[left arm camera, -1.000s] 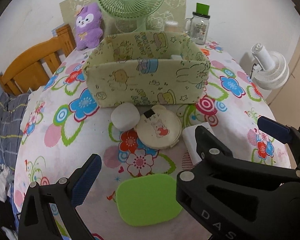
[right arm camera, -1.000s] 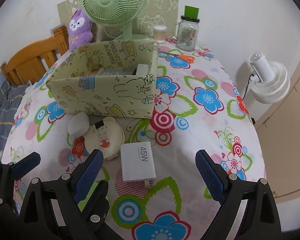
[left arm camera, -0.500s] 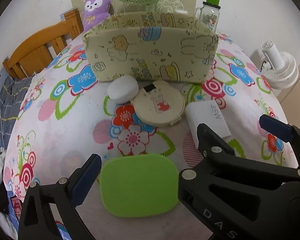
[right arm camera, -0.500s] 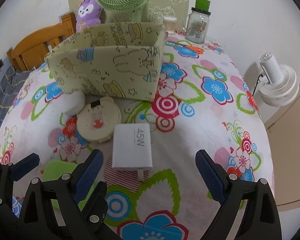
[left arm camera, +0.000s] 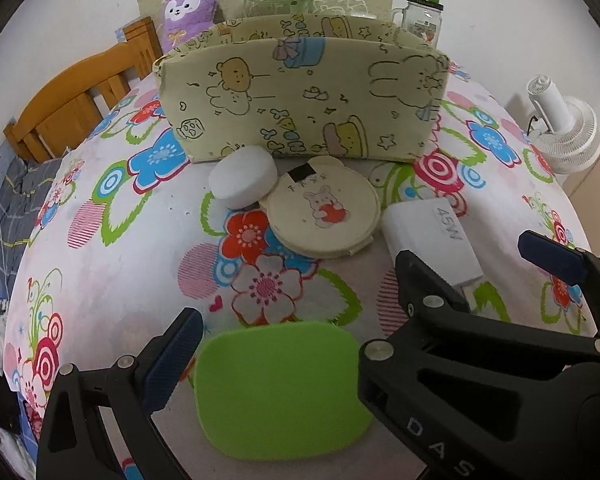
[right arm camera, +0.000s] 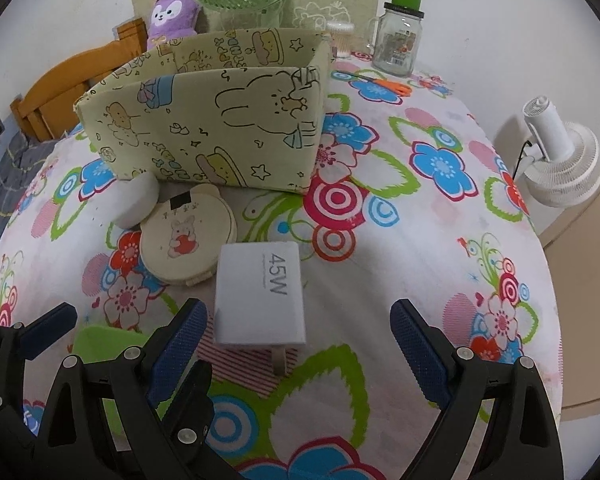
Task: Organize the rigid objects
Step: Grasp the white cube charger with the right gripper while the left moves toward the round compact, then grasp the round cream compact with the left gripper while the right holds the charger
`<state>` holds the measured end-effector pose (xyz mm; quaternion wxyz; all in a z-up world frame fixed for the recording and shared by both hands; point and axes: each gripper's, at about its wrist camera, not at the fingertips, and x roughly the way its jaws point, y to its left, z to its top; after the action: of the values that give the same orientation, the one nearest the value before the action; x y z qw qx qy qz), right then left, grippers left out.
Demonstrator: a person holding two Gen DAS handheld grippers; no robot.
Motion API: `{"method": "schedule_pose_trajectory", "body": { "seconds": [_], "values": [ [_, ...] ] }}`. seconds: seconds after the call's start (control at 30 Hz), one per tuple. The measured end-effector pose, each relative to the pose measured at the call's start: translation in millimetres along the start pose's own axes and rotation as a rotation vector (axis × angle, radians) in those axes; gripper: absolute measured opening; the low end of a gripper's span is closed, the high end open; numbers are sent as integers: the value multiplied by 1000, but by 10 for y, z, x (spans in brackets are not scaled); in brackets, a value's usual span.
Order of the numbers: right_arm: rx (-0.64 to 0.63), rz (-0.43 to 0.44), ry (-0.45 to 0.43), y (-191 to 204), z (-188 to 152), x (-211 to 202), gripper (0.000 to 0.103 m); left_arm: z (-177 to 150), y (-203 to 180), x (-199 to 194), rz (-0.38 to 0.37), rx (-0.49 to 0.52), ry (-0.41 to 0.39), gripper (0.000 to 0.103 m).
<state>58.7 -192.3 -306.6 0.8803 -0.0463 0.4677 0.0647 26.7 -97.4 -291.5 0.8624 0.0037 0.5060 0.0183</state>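
**Both grippers lined up over separate targets**

You held the left gripper (left arm camera: 278,354) spread astride the green pad (left arm camera: 280,390), apparently untouched. Your right gripper (right arm camera: 298,344), jaws easing inward, bracketed the white charger (right arm camera: 260,292) on the table (right arm camera: 420,240), ready for the fabric box (right arm camera: 204,120) behind.

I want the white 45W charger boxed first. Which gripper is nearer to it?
Right. The right gripper has the 45W charger just ahead between its open fingers; the left gripper brackets the green pad beside it.
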Motion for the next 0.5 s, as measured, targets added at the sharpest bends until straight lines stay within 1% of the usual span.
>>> {"method": "schedule_pose_trajectory", "body": {
  "seconds": [0.1,0.2,0.27,0.3,0.33,0.37,0.5],
  "values": [
    [10,16,16,30,42,58,86,40,45,36,-1,0,-2,103],
    [16,33,57,60,72,141,78,68,90,90,-2,-8,15,102],
    [19,49,83,78,83,190,68,75,121,122,-7,-20,29,102],
    [18,46,96,89,90,214,65,78,136,143,-9,-24,38,102],
    [8,36,90,105,94,211,56,79,147,154,-12,-25,43,102],
    [-3,40,88,124,103,208,50,80,157,158,-13,-27,41,102],
    [22,21,92,91,134,230,50,131,155,179,-20,-5,39,102]
  ]
}}
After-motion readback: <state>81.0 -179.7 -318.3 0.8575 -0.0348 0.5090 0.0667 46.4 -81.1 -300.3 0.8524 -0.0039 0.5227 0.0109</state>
